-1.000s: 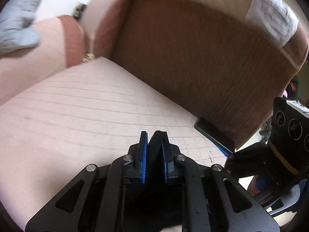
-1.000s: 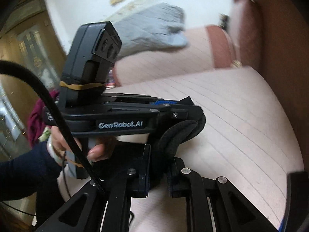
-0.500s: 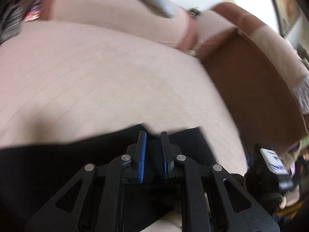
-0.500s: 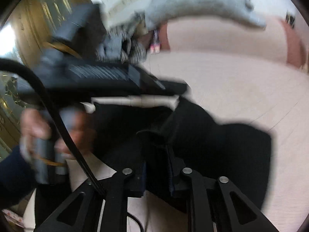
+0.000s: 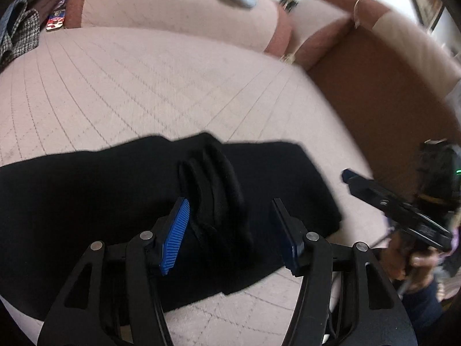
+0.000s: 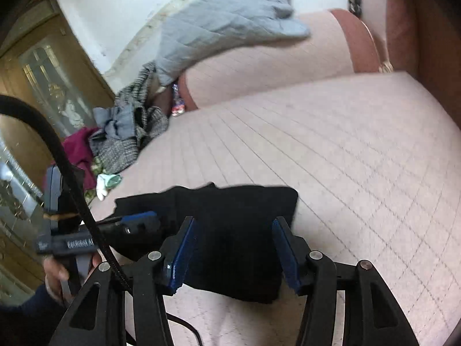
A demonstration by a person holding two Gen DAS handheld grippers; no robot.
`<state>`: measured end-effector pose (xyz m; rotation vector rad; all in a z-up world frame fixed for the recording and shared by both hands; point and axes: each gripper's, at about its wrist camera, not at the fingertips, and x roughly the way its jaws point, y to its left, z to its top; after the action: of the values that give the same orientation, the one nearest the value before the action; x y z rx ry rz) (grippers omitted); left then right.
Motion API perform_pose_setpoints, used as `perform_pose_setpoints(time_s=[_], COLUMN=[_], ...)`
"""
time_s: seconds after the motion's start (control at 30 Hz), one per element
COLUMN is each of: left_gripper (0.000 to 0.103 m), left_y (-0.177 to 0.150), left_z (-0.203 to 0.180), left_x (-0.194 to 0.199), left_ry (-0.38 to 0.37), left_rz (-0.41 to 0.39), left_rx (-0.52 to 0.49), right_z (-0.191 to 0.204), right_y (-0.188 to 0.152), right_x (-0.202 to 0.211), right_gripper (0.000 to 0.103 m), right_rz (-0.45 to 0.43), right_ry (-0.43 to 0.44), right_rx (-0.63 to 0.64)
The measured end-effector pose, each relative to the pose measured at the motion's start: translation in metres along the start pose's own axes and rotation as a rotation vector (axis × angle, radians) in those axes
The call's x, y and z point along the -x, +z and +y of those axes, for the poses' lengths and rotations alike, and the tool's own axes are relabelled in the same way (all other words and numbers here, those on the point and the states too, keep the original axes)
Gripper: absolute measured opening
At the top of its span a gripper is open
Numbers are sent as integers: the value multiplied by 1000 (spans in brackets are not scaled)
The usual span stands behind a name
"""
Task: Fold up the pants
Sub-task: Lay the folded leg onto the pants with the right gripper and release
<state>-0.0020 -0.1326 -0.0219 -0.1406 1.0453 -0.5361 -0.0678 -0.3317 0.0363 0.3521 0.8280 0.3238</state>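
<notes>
The black pants (image 5: 86,190) lie spread on the pink quilted sofa seat (image 5: 144,86); they also show in the right wrist view (image 6: 239,225). My left gripper (image 5: 230,213) is open, its jaws wide apart over a bunched ridge of the black fabric, holding nothing. My right gripper (image 6: 233,230) is open too, jaws wide apart over the pants' right end. In the left wrist view the right gripper (image 5: 383,199) sits at the right, just beyond the pants' end. In the right wrist view the left gripper (image 6: 135,225) sits at the left over the pants.
A brown sofa arm (image 5: 374,86) rises at the right. A grey quilted cloth (image 6: 230,20) drapes over the pink backrest (image 6: 273,57). A heap of clothes (image 6: 126,132) lies at the sofa's far left end. A black cable (image 6: 66,167) crosses the right wrist view.
Both grippers were shut on the black pants and carried them down onto the seat. Now both have opened and let go, and the pants lie on the sofa.
</notes>
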Motion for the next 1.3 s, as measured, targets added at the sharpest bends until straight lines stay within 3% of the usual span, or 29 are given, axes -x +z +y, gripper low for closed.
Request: perform_pose_setpoints(time_s=[0.07,0.13,0.17,0.23,0.37,0.5,0.6,0.7,0.77,0.93,1.1,1.3], left_gripper=[57,55,37,15,15,15,15,15,20,23,26,26], left_y=[1,4,6,11,20,16,6,4,6,2,-9,-29], left_z=[-4,-9,-12,-17,-18,1,13,20,17,11,22,33], left_x=[-14,-18,-19,-18,3,11,-5,-5,-5,17,45,69], left_ry=[56,59,57,49,46,41,69,44,51,142,220,304], left_rz=[6,-18,-18,-6,-57,-49,-23,-43,-40,-79,-124,-160], left_rx=[23,15,7,-12,-69,-37,-2,40,38,-4,27,45], right_z=[-2,0,-4,1,4,15,18,17,14,23,30,55], right_y=[-2,-6,-11,-10,-8,-4,-12,-21,-21,-12,-13,-19], right_x=[-11,-21,-20,-16,-6,-11,-30,-51,-54,-41,-26,-35], right_gripper=[53,53,53,53,53,53,53,53,53,53,53,53], right_rz=[25,65,64,62,35,16,67,119,123,106,70,80], right_ry=[8,-14,-29,-50,-11,17,-6,-31,-24,-35,8,38], right_rx=[5,22,35,60,76,98,113,123,106,111,92,140])
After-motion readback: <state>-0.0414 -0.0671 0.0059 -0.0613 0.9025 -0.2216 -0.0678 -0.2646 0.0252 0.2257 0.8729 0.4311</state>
